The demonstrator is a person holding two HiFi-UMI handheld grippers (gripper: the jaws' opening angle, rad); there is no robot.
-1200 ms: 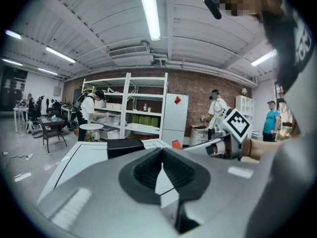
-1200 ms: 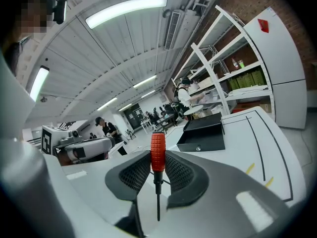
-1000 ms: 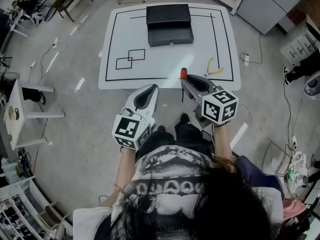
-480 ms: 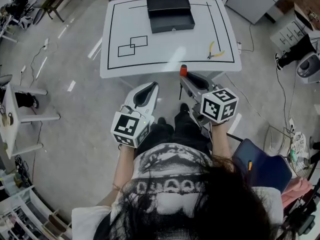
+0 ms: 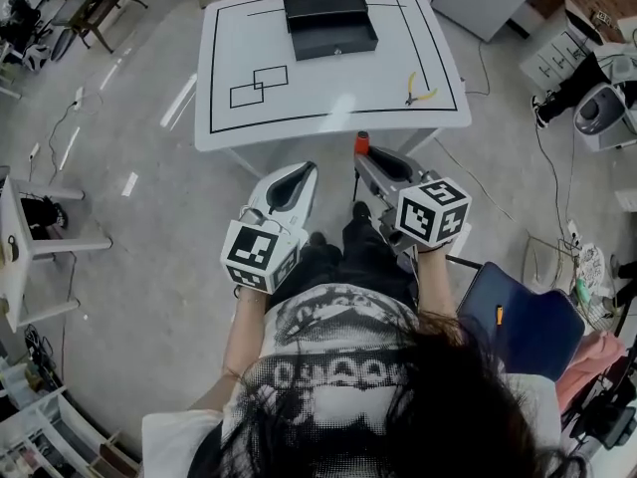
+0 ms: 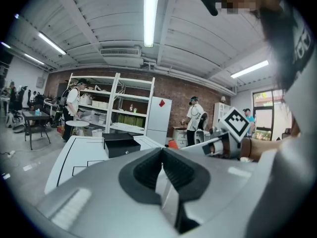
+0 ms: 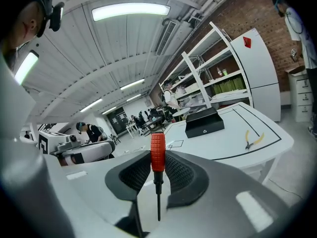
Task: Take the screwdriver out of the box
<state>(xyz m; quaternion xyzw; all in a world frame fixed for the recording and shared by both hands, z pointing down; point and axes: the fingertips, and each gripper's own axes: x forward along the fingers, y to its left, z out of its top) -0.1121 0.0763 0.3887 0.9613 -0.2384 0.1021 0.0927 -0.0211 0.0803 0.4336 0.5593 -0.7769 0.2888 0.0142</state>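
Note:
The screwdriver (image 7: 157, 152), with a red ribbed handle and thin dark shaft, stands upright between the pads of my right gripper (image 7: 157, 166), which is shut on it. In the head view its red handle (image 5: 363, 144) pokes up from the right gripper (image 5: 370, 163), just short of the white table's (image 5: 328, 103) near edge. The black box (image 5: 330, 20) sits at the table's far side with its drawer pulled out; it also shows as the box (image 7: 204, 123) and the box (image 6: 120, 144). My left gripper (image 5: 299, 173) hangs beside the right one, its pads (image 6: 148, 168) together on nothing.
Yellow-handled pliers (image 5: 419, 90) lie on the table's right part. A blue chair (image 5: 523, 327) stands behind me to the right. A small white table (image 5: 25, 242) and floor cables are at the left. People stand by shelves (image 6: 106, 108) in the background.
Both grippers have drawn back from the table, the right one still carrying the screwdriver. The table and box now sit farther up the head view.

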